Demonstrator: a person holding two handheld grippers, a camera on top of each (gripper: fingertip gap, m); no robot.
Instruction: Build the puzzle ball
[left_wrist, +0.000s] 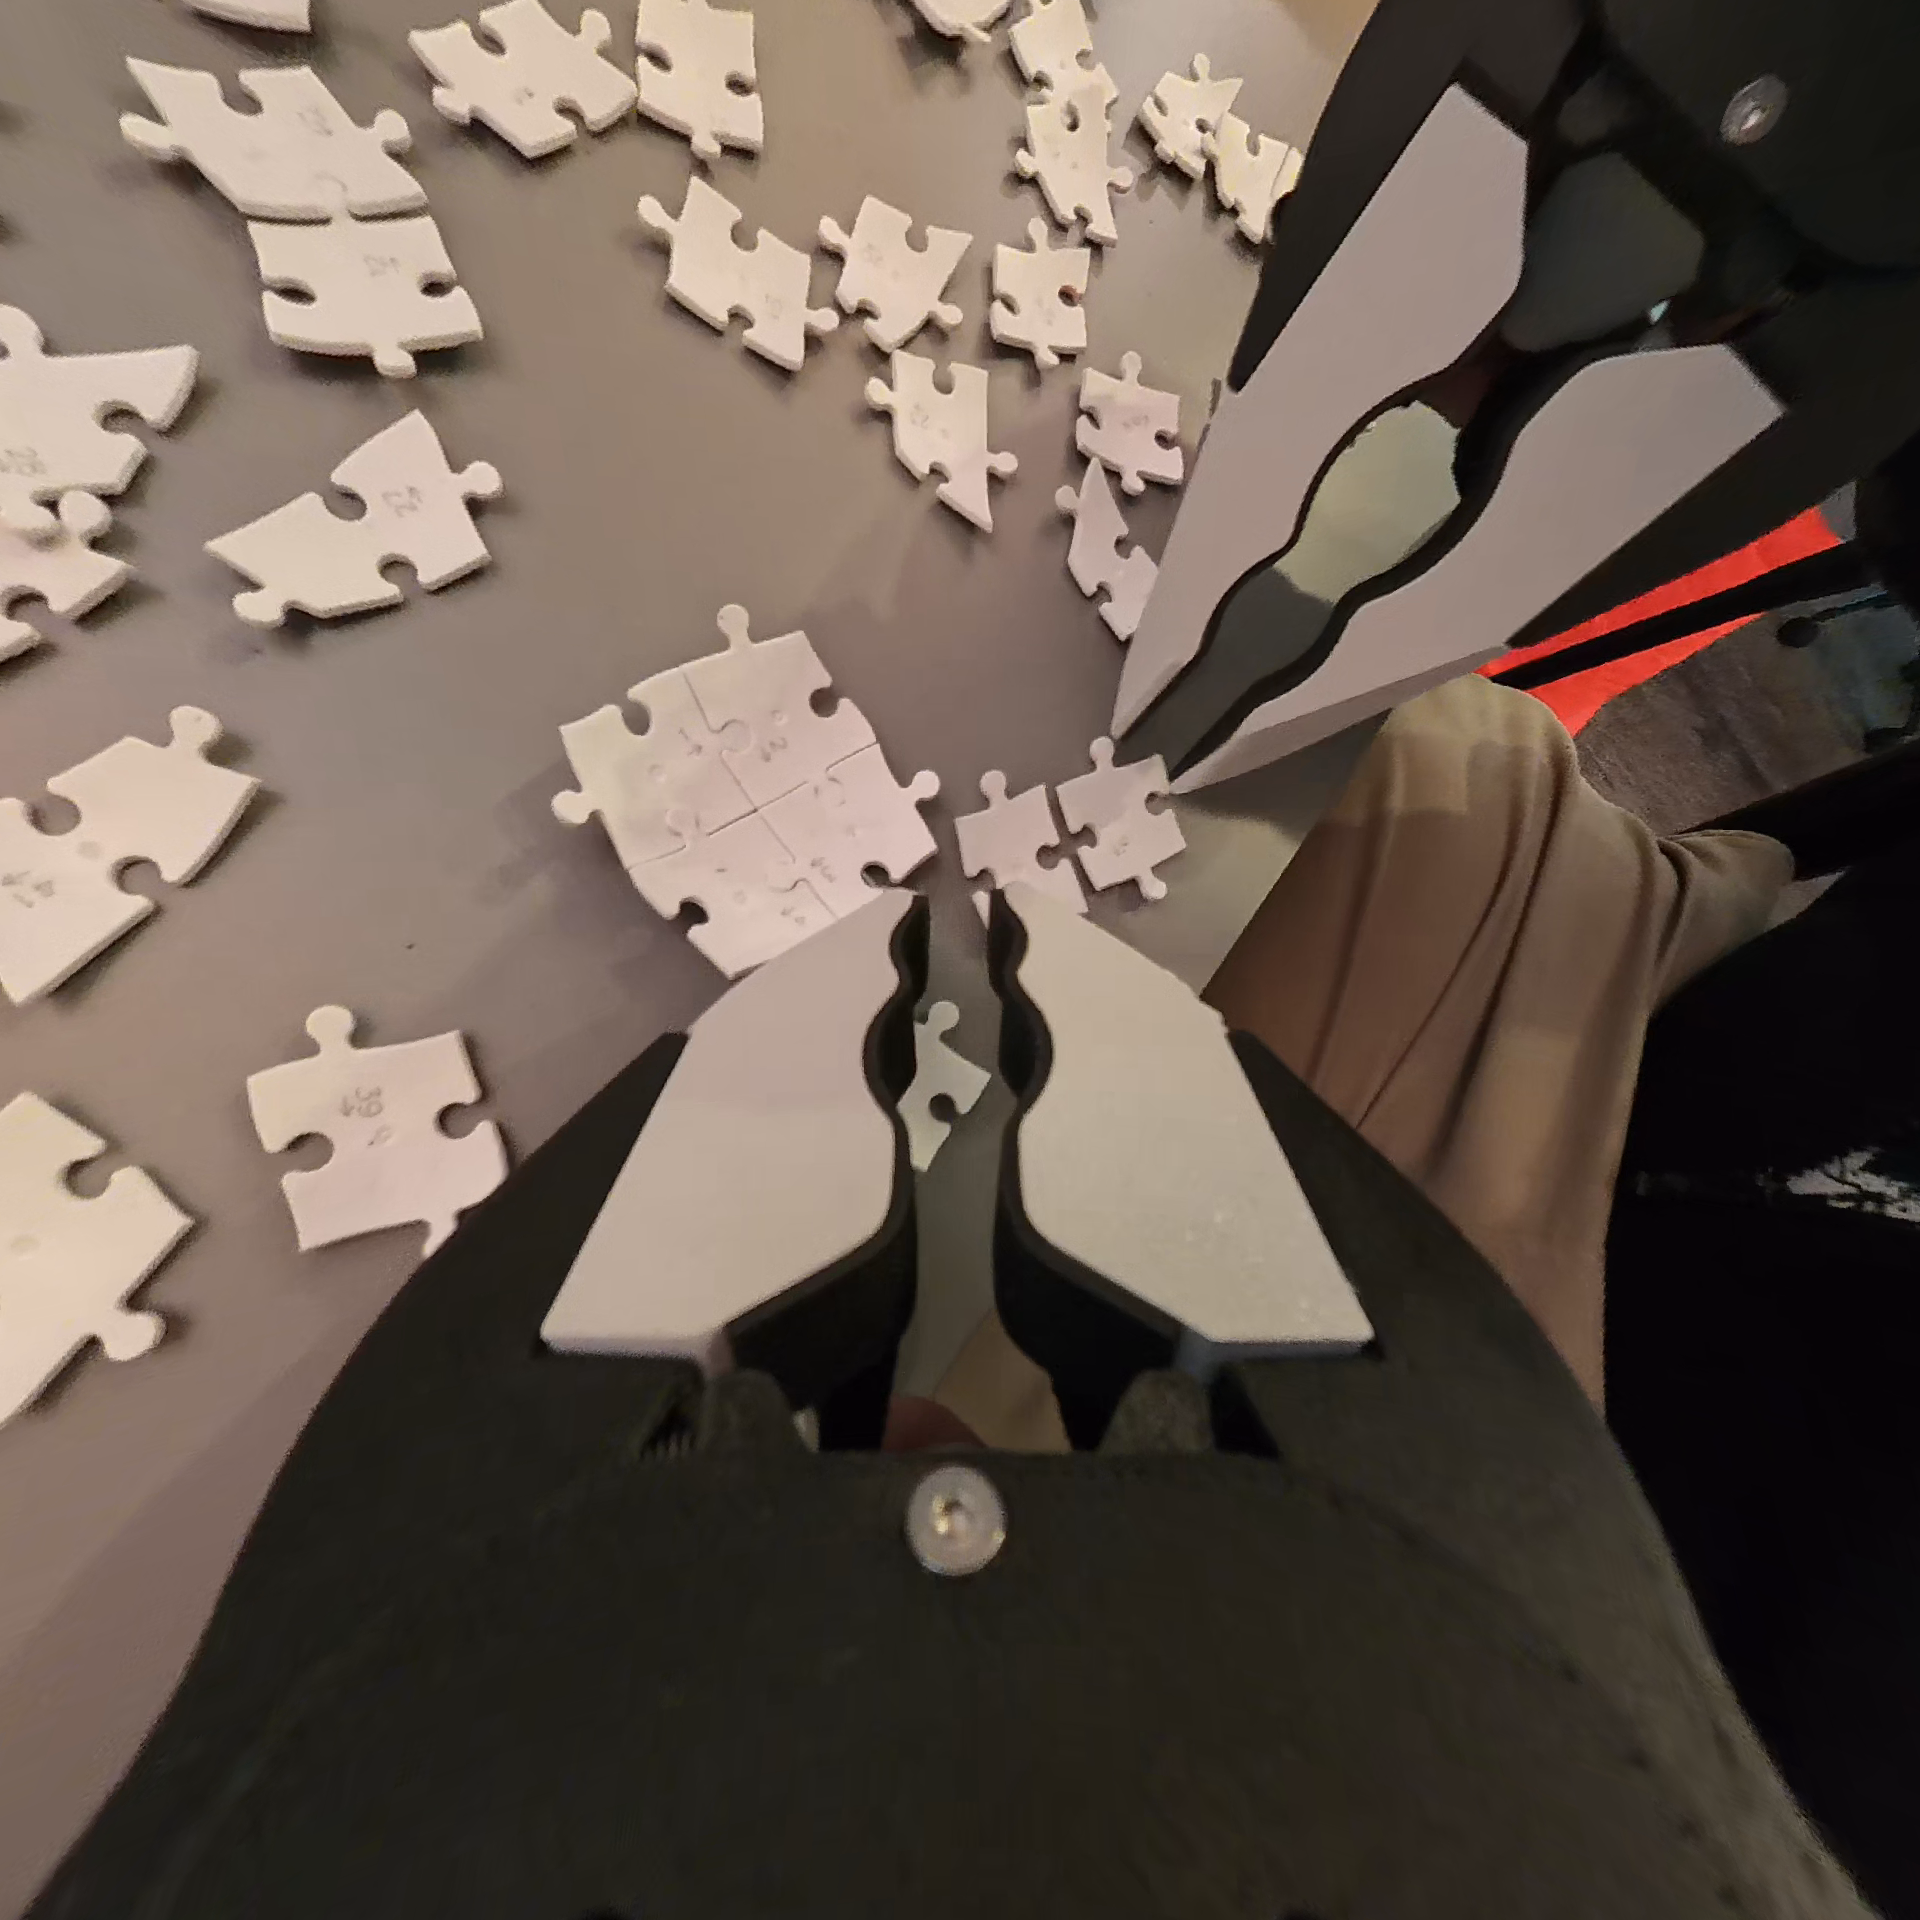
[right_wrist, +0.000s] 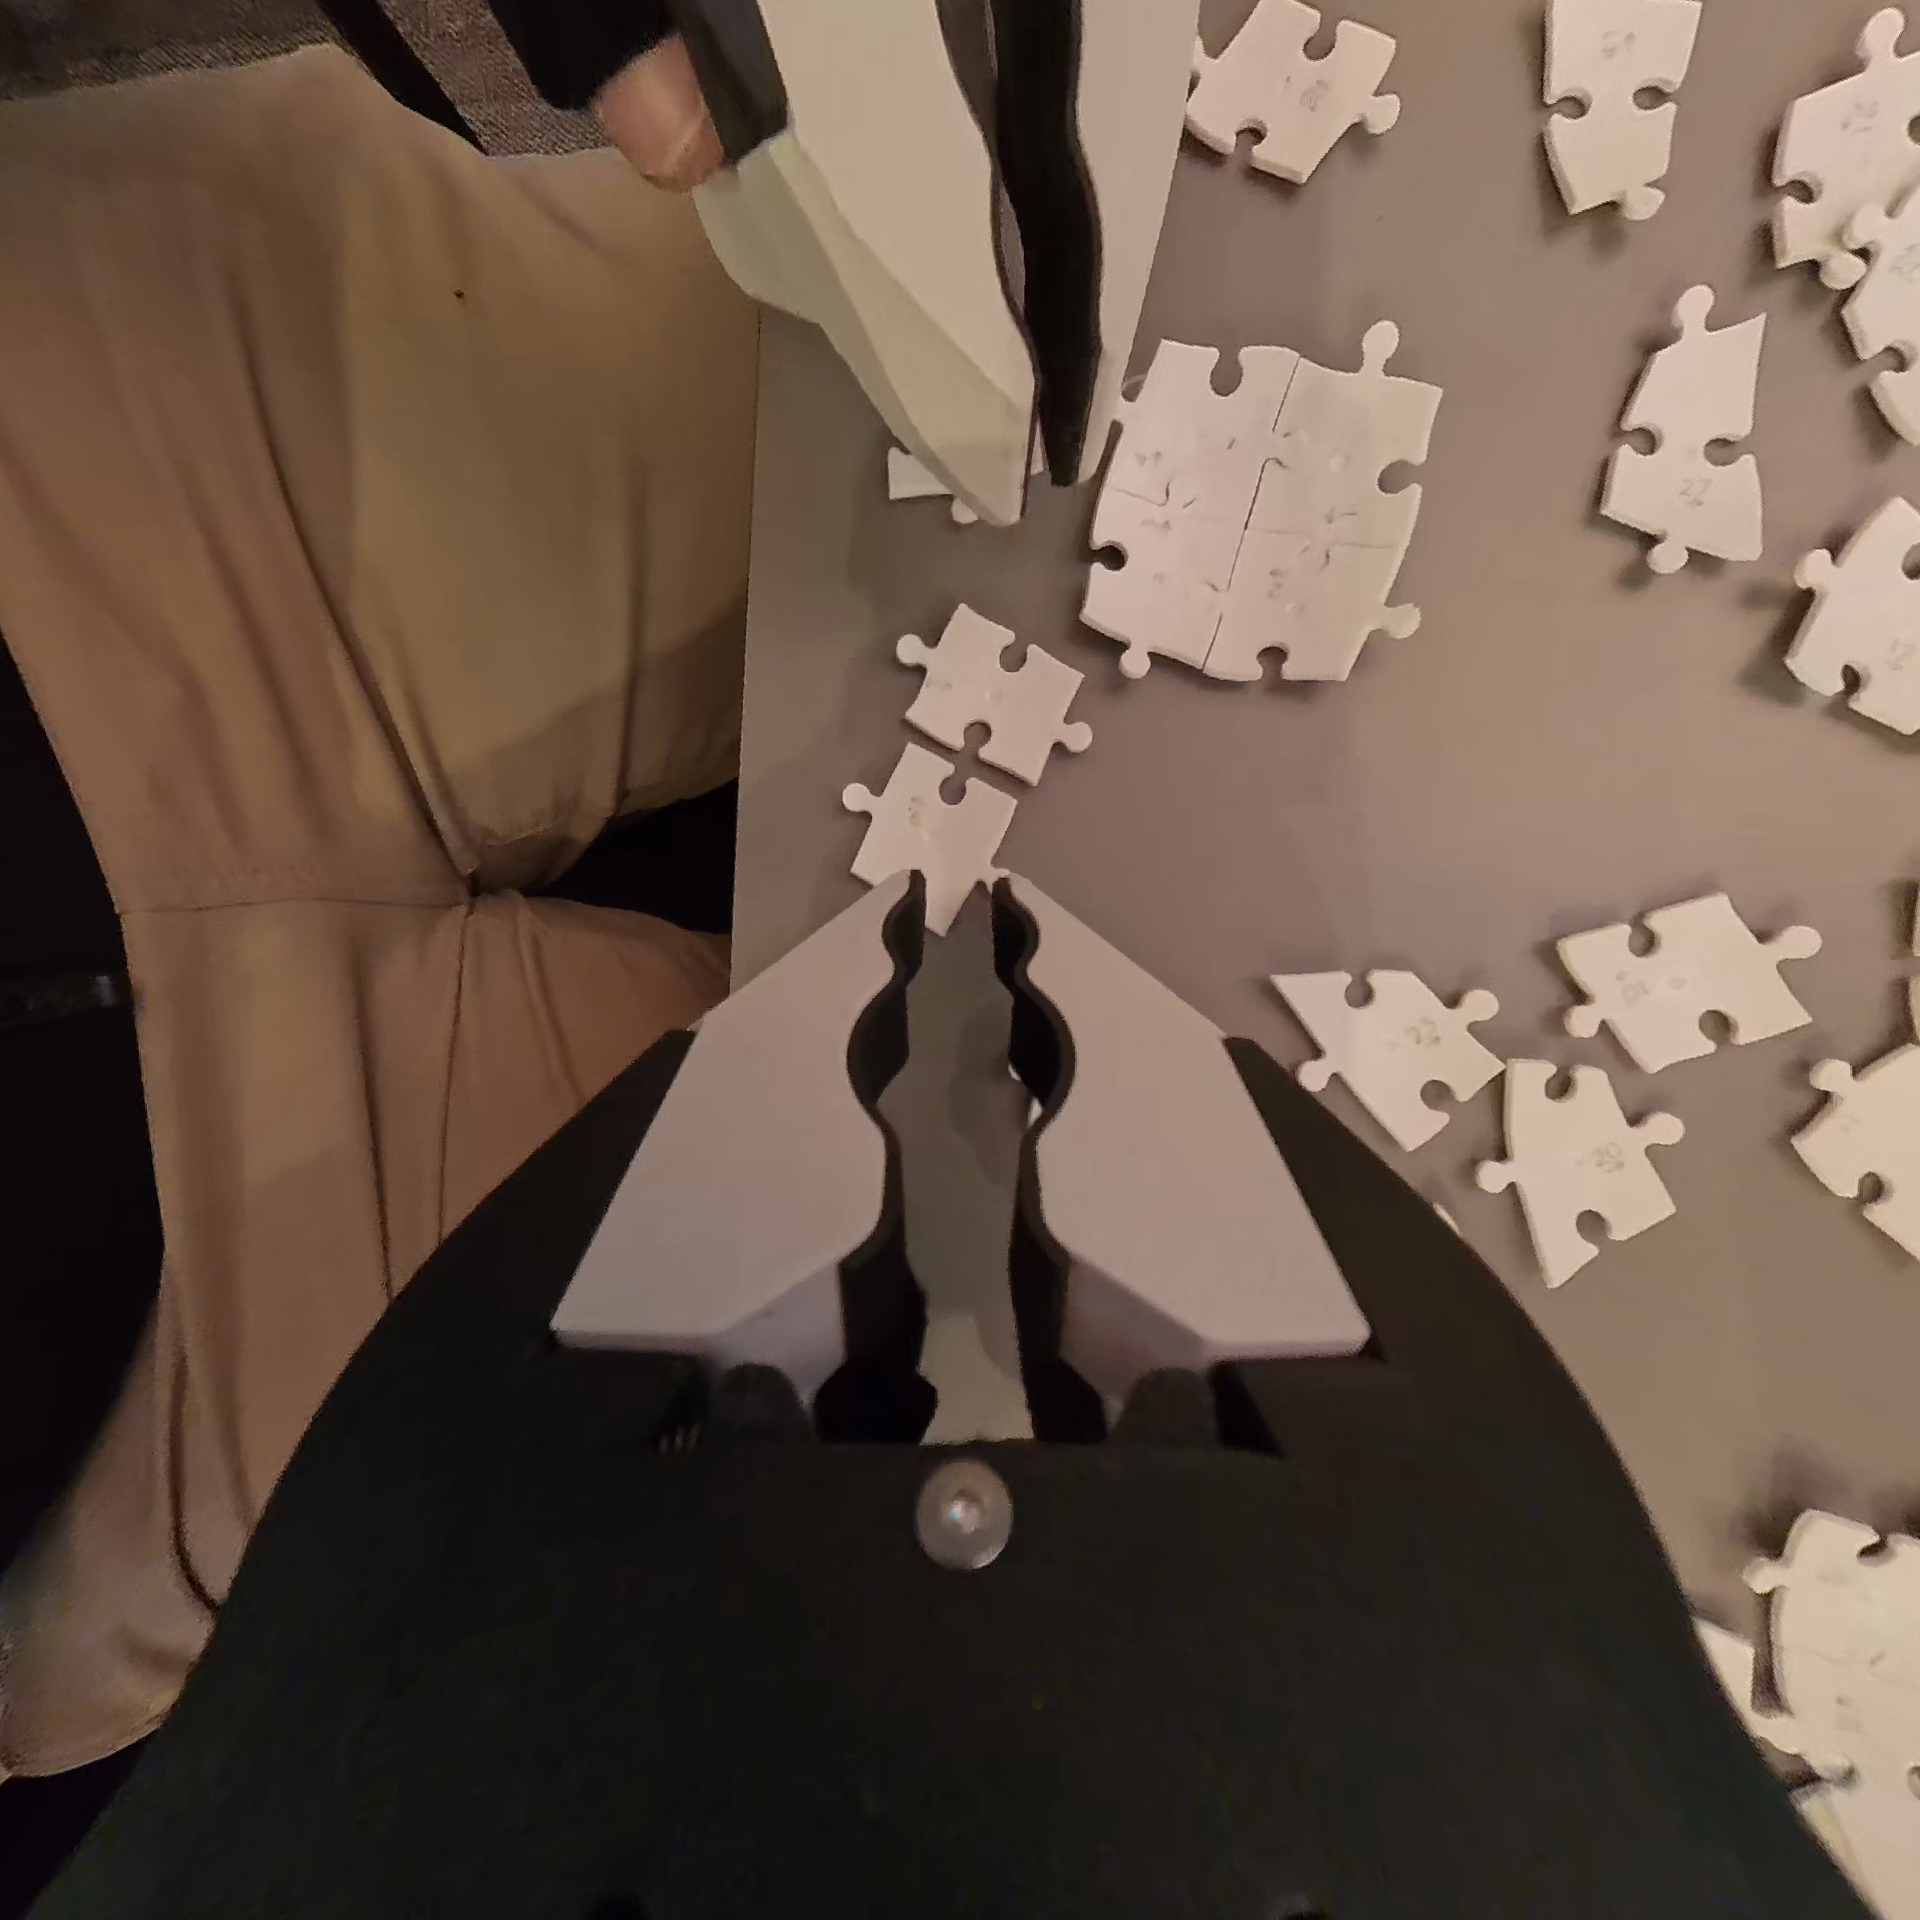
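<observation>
Near the table's front edge we see the joined block of four pieces lying flat, no clear long axis. Two loose pieces lie beside it, others scattered beyond. Our right gripper, narrowly parted, touches the nearer piece; left gripper, slightly parted, holds nothing.

Dim warm light, soft shadows, no glare; wide-angle edge warp, slight blur throughout.
</observation>
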